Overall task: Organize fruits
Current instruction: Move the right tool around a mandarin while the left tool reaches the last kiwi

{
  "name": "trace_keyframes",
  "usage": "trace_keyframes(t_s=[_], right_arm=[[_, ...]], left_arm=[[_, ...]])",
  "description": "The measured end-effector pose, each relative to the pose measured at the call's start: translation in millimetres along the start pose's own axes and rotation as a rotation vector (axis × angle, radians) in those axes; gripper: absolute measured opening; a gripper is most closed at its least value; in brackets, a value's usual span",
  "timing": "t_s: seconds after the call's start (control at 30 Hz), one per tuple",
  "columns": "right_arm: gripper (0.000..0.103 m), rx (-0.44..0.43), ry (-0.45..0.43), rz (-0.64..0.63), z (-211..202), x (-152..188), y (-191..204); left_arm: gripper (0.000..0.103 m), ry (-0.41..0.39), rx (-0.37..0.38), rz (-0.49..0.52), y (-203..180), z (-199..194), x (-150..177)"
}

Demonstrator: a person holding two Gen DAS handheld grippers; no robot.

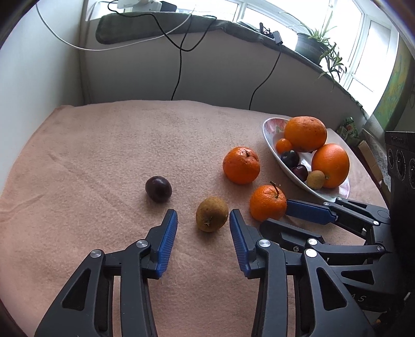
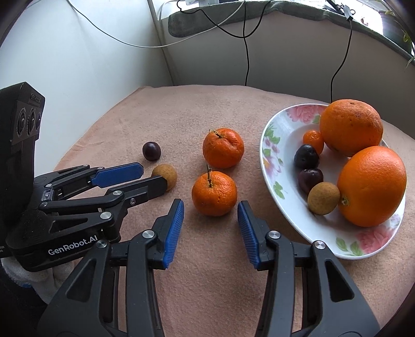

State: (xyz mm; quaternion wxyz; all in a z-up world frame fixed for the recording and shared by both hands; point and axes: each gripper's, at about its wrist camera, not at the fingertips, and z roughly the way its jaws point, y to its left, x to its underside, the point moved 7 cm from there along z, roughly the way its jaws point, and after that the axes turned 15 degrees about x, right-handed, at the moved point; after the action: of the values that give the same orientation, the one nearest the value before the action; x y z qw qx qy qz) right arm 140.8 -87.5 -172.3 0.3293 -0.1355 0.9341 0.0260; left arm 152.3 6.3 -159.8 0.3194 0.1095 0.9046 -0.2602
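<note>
Left gripper [image 1: 203, 220], jaws apart, flanks the brown fruit [image 1: 212, 217] mid-cloth; right gripper [image 2: 210, 211], jaws apart, faces the near tangerine [image 2: 214, 193], plate [image 2: 269, 166] just right of it.

We're in a home room: potted plant [image 1: 315, 44] on the windowsill [image 1: 160, 24], floral plate [image 2: 275, 145] of fruit, pink blanket [image 1: 116, 145] covering the table.

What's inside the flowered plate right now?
The flowered plate holds two large oranges, a small tangerine, two dark plums and one brown longan. Anything behind the oranges is hidden.
</note>
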Motion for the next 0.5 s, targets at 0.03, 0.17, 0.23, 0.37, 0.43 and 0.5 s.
trace_keyframes(t_s=[0.03,0.17,0.23,0.37,0.43,0.5], right_arm=[[0.046,0.001,0.002,0.001,0.8,0.2,-0.5],[0.044,-0.002,0.009,0.002,4.0,-1.2,0.6],[0.042,-0.005,0.01,0.001,5.4,-2.1,2.0],[0.038,-0.009,0.005,0.002,5.8,-3.1,2.9],[0.037,-0.013,0.004,0.004,5.8,-3.0,2.8],[0.037,-0.019,0.001,0.008,5.5,-3.2,2.2]], left_arm=[[0.038,0.004,0.001,0.0,0.6,1.1,0.1],[0.032,0.014,0.015,0.004,0.0,4.2,-0.5],[0.029,0.017,0.023,0.007,-1.5,5.7,-0.9],[0.025,0.021,0.026,0.017,-4.2,6.3,-0.4],[0.025,0.019,0.028,0.014,-4.5,6.6,-0.8],[0.025,0.015,0.034,0.006,-4.4,6.6,-1.7]])
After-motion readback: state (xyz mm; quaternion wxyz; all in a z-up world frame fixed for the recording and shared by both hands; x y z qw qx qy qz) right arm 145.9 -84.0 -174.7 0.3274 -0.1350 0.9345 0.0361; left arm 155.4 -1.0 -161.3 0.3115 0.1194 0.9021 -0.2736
